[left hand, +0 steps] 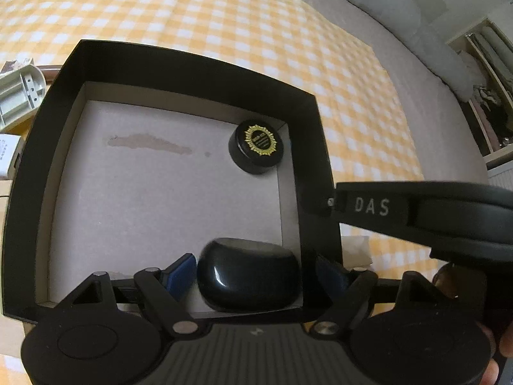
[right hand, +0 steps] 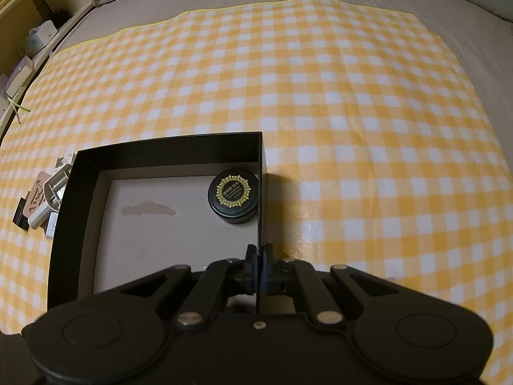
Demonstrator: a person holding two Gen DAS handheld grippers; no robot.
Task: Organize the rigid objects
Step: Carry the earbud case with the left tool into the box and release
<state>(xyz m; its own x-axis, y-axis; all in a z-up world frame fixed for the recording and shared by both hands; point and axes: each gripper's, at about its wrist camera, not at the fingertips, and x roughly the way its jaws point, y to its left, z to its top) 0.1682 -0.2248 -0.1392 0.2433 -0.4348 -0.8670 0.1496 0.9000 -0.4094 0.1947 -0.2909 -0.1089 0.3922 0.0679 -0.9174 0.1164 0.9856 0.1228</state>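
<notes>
An open black box (left hand: 192, 54) with a grey cardboard floor lies on the checked cloth. A round black tin (left hand: 256, 146) with a gold emblem sits in its far right corner, and it shows in the right wrist view too (right hand: 233, 195). A glossy black oval case (left hand: 247, 276) rests on the floor at the near right corner. My left gripper (left hand: 256, 272) straddles the case, open, with a slim gap at each blue pad. My right gripper (right hand: 259, 263) is shut on the box's right wall (right hand: 260, 192). Its black body marked DAS (left hand: 416, 208) reaches in from the right.
White plastic parts (left hand: 19, 93) and small packets (right hand: 35, 205) lie just left of the box. The yellow checked cloth (right hand: 320, 96) covers a grey bed. Pillows (left hand: 400, 9) lie at the far edge, and shelves (right hand: 29, 25) stand at the far left.
</notes>
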